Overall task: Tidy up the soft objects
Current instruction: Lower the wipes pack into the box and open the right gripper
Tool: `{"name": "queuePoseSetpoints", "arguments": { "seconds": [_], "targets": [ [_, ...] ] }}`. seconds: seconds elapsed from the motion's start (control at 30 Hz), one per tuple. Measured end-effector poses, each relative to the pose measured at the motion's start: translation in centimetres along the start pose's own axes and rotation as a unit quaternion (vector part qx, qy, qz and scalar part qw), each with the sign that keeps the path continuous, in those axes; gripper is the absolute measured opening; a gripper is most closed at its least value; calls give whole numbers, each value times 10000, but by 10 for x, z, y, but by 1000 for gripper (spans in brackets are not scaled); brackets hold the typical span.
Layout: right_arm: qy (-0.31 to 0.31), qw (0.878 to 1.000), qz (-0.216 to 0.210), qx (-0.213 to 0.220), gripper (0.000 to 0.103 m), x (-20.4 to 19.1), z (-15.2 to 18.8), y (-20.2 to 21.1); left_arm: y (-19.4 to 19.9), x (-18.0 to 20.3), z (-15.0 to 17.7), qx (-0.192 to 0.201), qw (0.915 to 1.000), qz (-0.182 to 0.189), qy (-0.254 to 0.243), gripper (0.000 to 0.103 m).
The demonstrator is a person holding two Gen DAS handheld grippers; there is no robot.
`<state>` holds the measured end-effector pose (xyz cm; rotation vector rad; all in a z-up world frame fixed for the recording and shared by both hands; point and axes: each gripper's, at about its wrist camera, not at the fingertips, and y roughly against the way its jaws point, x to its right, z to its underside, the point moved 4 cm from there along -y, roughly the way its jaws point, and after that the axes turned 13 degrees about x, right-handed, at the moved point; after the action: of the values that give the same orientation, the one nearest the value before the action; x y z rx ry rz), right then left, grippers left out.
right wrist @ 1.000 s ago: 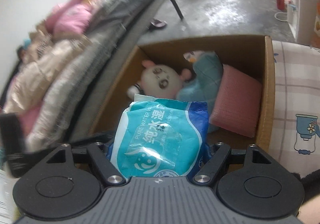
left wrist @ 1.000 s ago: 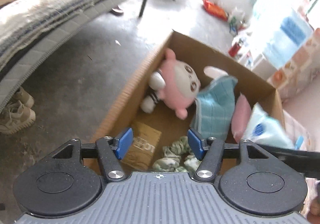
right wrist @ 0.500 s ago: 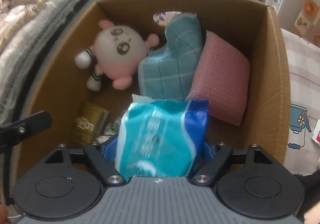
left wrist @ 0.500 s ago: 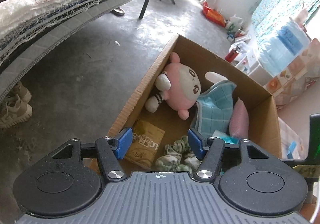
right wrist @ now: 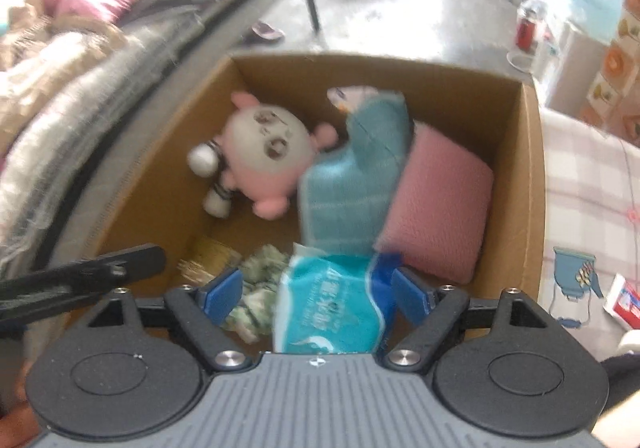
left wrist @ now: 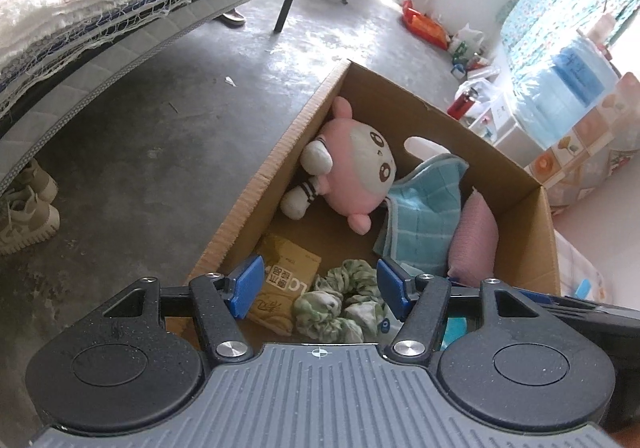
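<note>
Wipes pack [right wrist: 332, 308] dropped lower, between closing fingers [right wrist: 224, 294]

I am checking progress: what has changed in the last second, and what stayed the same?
The right gripper carried the blue wet-wipes pack down into the cardboard box; its pads no longer press the pack. The left gripper stayed empty; the pink plush, teal cloth and pink cushion kept their places.

The right gripper [right wrist: 318, 294], jaws closing, hangs over the box [right wrist: 532, 184]; a blue wipes pack [right wrist: 332, 308] sits between its pads, left pad clear.
</note>
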<state>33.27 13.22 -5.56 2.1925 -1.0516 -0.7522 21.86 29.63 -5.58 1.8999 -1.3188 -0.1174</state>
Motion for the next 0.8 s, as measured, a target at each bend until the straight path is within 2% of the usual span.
{"name": "queuePoseSetpoints", "arguments": {
  "seconds": [0.07,0.1,0.23,0.4,0.47,0.53,0.6,0.8],
  "targets": [
    [-39,9996,-264,-32,72,-3,0,3,1,1,-1,33,10000,4,24,62],
    [-84,9990,-435,-116,63,-5,1,1,2,1,-2,62,10000,-1,51,63],
    [-60,9935,-943,-637,57,-18,15,-13,3,-2,-7,138,9997,-16,212,63],
    [212,9844,-1338,-1127,54,-39,34,-37,1,-6,-11,160,9993,8,335,63],
    [295,9828,-1306,-1271,54,-45,41,-47,0,-7,-11,138,9992,44,381,63],
    [440,9834,-1130,-1352,43,-47,45,-56,-2,-7,-10,123,9992,49,381,63],
    [500,9852,-986,-1308,39,-45,44,-59,-3,-7,-9,122,9992,41,371,63],
    [413,9901,-793,-1080,39,-33,31,-58,-5,-7,-8,129,9993,42,349,63]
  ]
}}
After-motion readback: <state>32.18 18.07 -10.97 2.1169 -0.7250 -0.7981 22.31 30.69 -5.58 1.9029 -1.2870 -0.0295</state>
